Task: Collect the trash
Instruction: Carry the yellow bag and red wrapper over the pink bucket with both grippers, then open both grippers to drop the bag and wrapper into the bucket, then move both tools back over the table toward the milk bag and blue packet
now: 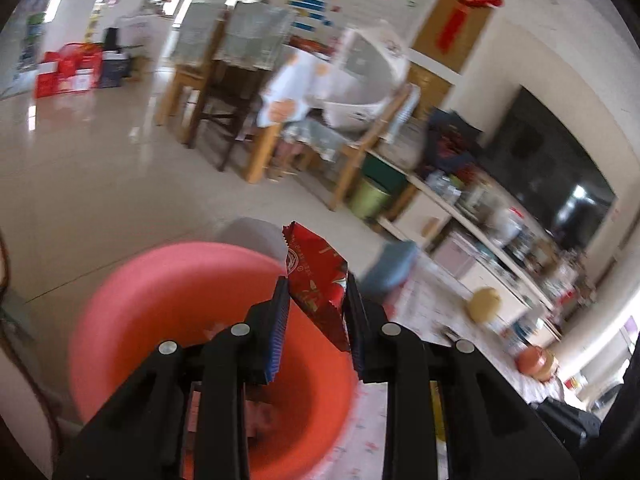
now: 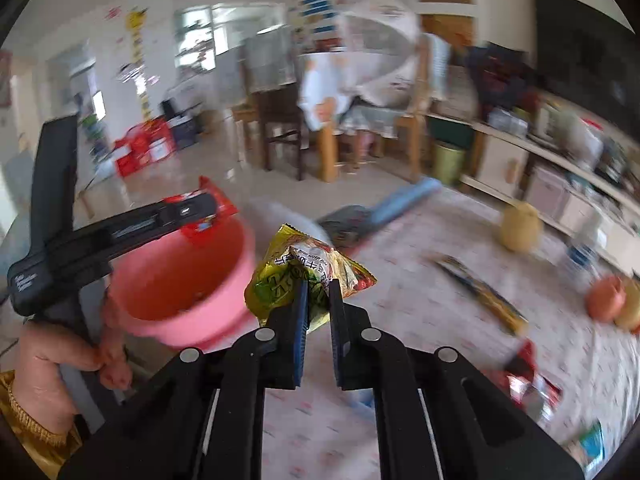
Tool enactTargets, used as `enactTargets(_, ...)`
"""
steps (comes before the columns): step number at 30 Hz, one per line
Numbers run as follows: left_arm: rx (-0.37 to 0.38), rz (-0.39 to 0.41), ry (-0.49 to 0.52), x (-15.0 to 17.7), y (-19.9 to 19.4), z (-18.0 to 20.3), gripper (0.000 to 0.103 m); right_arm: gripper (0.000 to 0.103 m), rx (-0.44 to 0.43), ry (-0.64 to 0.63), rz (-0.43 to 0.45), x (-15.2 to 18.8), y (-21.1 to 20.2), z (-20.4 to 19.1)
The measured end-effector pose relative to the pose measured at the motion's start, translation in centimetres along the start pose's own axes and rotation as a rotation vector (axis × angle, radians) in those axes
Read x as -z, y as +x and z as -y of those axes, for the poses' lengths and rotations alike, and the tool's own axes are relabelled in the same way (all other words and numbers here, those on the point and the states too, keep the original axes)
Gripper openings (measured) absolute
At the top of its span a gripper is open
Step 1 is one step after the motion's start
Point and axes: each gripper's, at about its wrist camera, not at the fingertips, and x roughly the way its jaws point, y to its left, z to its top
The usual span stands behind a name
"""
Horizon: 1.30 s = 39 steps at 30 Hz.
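We count two grippers and one pink basin [image 1: 168,280]; the left gripper [image 1: 316,292] pinches one red wrapper [image 1: 316,276]. The right gripper [image 2: 319,292] pinches one yellow-green wrapper [image 2: 288,276]; one more red wrapper [image 2: 528,384] lies on the tablecloth [image 2: 420,300].

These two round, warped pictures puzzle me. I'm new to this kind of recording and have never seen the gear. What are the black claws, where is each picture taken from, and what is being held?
No robot here: a person holds a two-finger grabber in each hand, with a wide-angle camera on each looking along its fingers.

The left wrist view shows the left gripper shut on a red wrapper, above a pink bucket.

The right wrist view shows the right gripper shut on a yellow-green wrapper. At its left you see the person's left hand holding the other grabber over the bucket.

Both views are blurred. The patterned tablecloth still carries more litter: a long dark-and-yellow packet and a red wrapper near the edge.
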Motion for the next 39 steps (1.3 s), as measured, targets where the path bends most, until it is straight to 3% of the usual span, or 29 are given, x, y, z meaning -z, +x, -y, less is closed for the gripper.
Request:
enactTargets(9, -0.094, -0.036, -0.090, -1.5, 1.9, -3.9, 0.030, 0.011, -0.074, -0.121, -0.094, -1.5, 7.9, -7.8)
enactTargets(10, -0.109, -0.041, -0.095, -1.5, 1.9, -4.2, 0.040, 0.011, -0.079, -0.131, -0.105, -1.5, 8.7, -8.5)
enactTargets(11, -0.134, -0.049, -0.105, -1.5, 2.2, -4.6, 0.060, 0.011, -0.080, -0.136, -0.108, -1.4, 9.1, -8.8)
enactTargets(13, -0.173, -0.061, -0.118, -1.7, 2.6, -5.1, 0.078, 0.012, -0.077, -0.160, -0.118, -1.4, 10.0, -9.5)
enactTargets(17, -0.194, -0.065, -0.125, -1.6, 2.5, -5.4, 0.086, 0.018, -0.075, -0.180, -0.153, -0.9, 11.4, -10.0)
enactTargets(18, -0.194, -0.063, -0.127, -1.6, 2.5, -5.4, 0.086, 0.030, -0.062, -0.179, -0.156, -0.6, 11.4, -9.8)
enactTargets(19, -0.192, -0.064, -0.127, -1.6, 2.5, -5.4, 0.086, 0.052, -0.045, -0.177, -0.152, -0.3, 11.4, -9.7)
enactTargets(21, -0.186, -0.067, -0.123, -1.5, 2.7, -5.0, 0.088, 0.077, -0.023, -0.155, -0.128, 0.1, 10.7, -9.1)
enactTargets(26, -0.153, -0.095, -0.086, -0.8, 3.1, -3.6, 0.091, 0.088, 0.033, -0.090, -0.103, 0.8, 8.7, -6.7)
enactTargets(32, -0.112, -0.138, -0.053, -0.1, 3.9, -1.6, 0.092, 0.089, 0.087, -0.012, -0.108, 2.4, 6.5, -3.7)
enactTargets(39, -0.074, -0.183, 0.006, 1.1, 4.7, 0.7, 0.092, 0.089, 0.090, 0.081, -0.138, 4.8, 4.6, -1.5)
